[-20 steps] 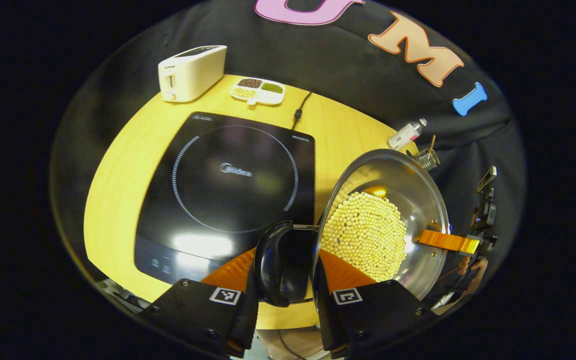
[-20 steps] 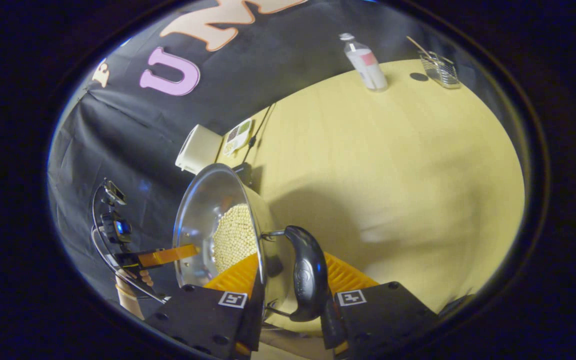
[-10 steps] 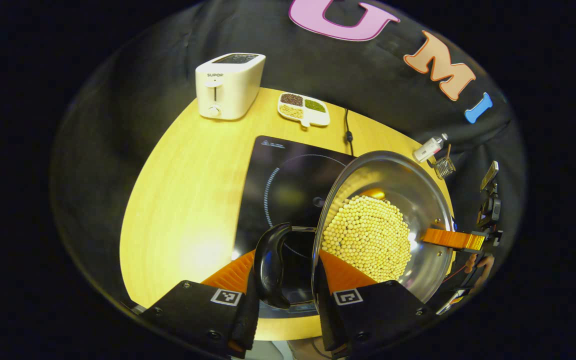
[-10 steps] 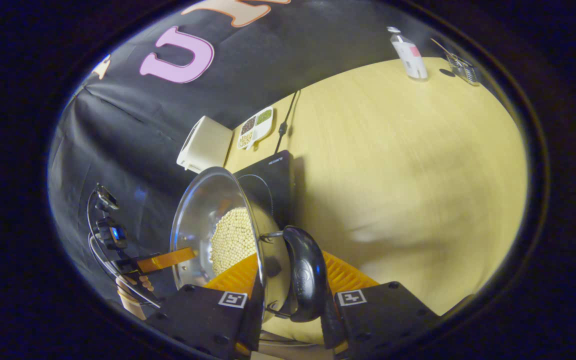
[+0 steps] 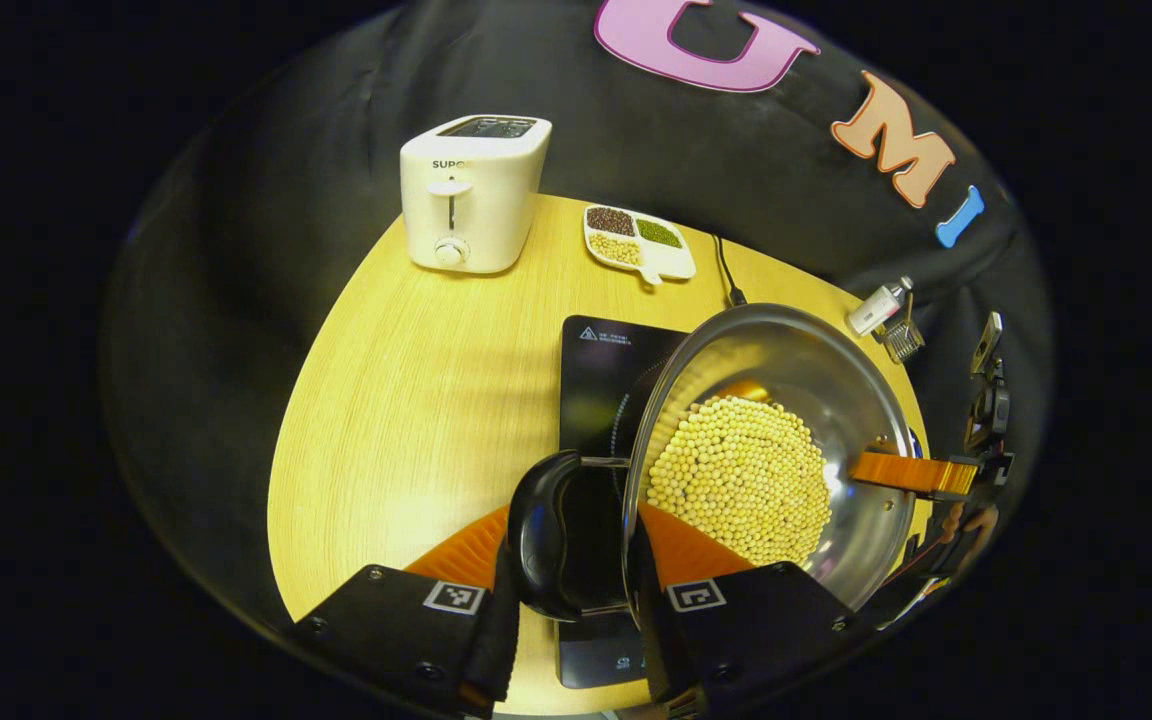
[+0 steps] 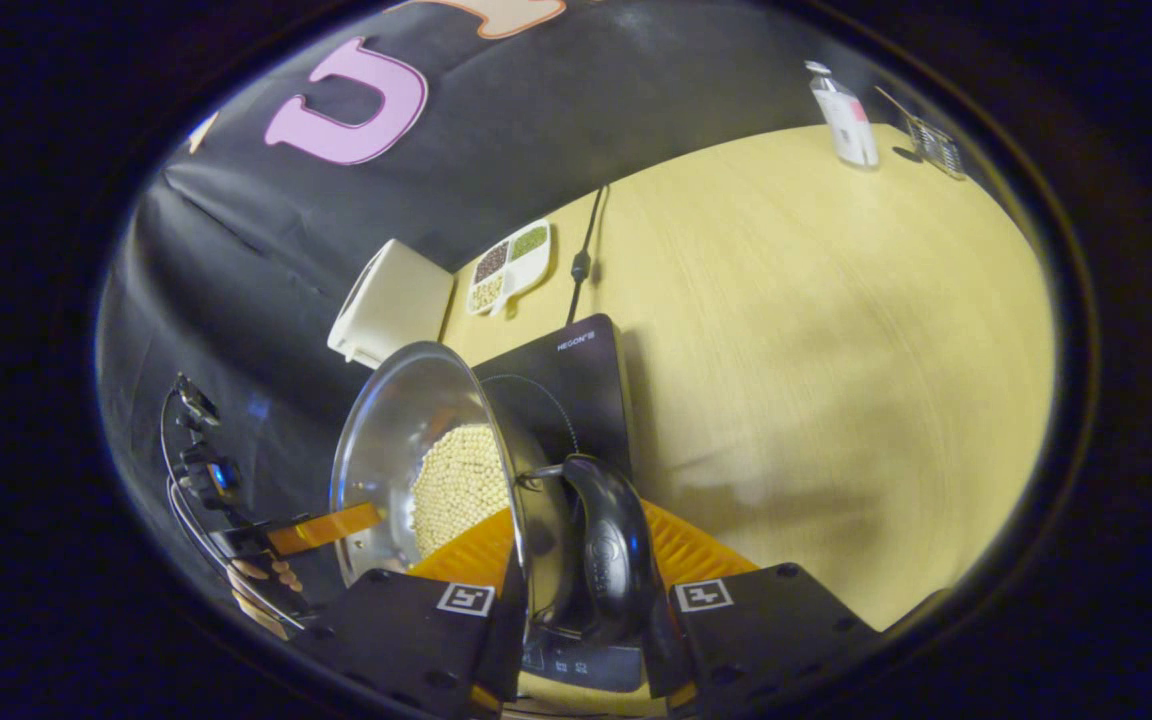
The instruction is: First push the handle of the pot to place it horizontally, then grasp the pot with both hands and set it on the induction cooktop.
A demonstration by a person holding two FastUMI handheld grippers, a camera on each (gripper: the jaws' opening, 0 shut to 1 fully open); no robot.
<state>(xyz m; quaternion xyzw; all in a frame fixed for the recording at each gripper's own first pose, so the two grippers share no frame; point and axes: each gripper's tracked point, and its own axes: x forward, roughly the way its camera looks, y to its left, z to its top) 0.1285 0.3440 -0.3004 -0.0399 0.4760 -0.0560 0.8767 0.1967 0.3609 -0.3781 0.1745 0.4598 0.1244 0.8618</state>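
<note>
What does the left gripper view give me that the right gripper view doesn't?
Left gripper view: the toaster from the front, with lever and knob, plus the right gripper on the pot's far rim. Right gripper view: the wide table stretch beside the cooktop, plus the left gripper. Both: beans in the pot, jaws closed across a black handle.

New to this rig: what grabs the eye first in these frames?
The steel pot of pale beans, held by its side handles between the left gripper and right gripper, over the black induction cooktop. Behind it, a white toaster stands at the table's far edge.
</note>
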